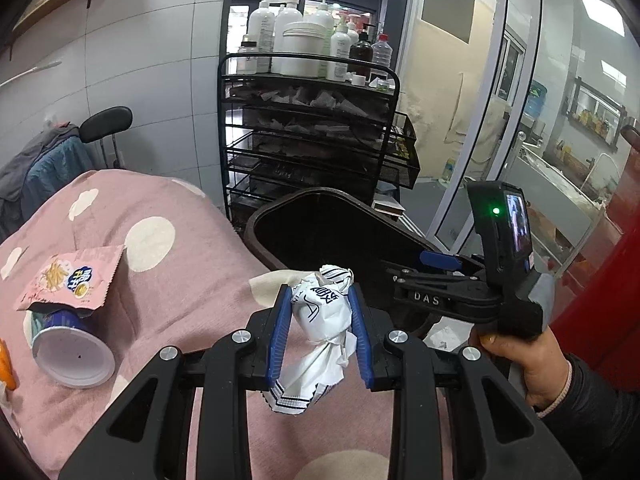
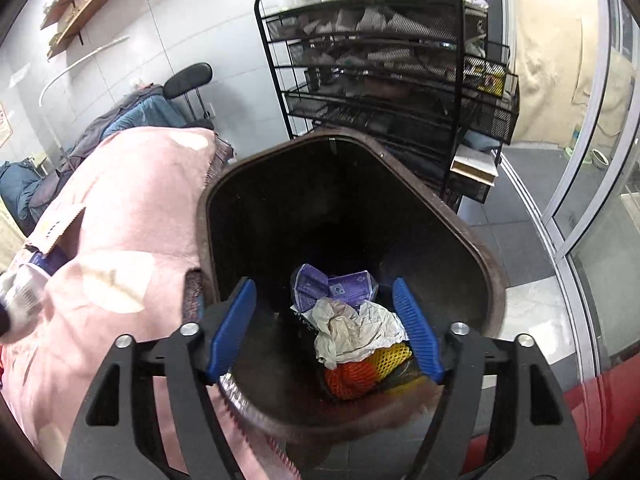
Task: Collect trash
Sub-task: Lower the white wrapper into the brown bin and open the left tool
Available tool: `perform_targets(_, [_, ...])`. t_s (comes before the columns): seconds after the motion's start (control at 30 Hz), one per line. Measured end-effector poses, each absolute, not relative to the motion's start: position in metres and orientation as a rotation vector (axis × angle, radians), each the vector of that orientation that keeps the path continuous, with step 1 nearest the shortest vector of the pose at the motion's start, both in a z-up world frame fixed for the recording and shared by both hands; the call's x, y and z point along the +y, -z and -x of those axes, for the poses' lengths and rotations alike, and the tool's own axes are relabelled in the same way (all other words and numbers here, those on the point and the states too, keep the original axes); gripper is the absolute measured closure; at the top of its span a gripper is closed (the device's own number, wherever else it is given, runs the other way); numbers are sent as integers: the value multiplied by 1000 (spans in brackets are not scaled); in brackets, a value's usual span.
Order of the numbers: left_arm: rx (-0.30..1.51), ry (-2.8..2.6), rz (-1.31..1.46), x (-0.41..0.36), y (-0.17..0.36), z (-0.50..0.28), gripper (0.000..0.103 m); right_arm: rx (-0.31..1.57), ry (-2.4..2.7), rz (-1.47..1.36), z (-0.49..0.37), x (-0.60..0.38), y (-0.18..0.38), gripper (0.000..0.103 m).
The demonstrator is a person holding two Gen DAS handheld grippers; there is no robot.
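Note:
My left gripper (image 1: 320, 294) is shut on a crumpled white wrapper with dark print (image 1: 320, 320), held above the pink spotted blanket (image 1: 180, 280) beside the dark brown bin (image 1: 256, 224). My right gripper (image 2: 325, 285) hangs open over the bin's mouth (image 2: 494, 280) with nothing between its blue fingers (image 2: 232, 328). Down in the bin lie crumpled paper (image 2: 356, 332), a purple packet (image 2: 344, 288) and orange and yellow foam mesh (image 2: 352, 376). On the blanket at left lies a tipped paper cup (image 1: 68, 356) with a pink snack bag (image 1: 72, 280) over it.
A black wire rack cart (image 1: 312, 140) topped with pump bottles (image 1: 300, 36) stands right behind the bin. Glass doors (image 1: 520, 120) run along the right, a red surface (image 1: 600, 300) sits at the lower right. A hand (image 1: 532, 364) holds the right gripper's handle.

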State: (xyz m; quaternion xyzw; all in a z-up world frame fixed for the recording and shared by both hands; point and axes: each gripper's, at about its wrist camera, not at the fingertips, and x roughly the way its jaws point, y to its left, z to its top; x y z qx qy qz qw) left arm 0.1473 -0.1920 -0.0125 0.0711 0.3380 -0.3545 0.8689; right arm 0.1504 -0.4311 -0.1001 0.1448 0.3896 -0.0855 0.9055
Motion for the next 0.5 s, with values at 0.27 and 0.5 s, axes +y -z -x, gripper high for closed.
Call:
perform_targets(0.27, [768, 807, -168, -233, 20, -167, 74, 755, 205, -337, -112, -441, 84, 22])
perform_targets(0.5, [807, 824, -197, -267, 29, -183, 74, 742, 215, -357, -89, -443, 78, 21])
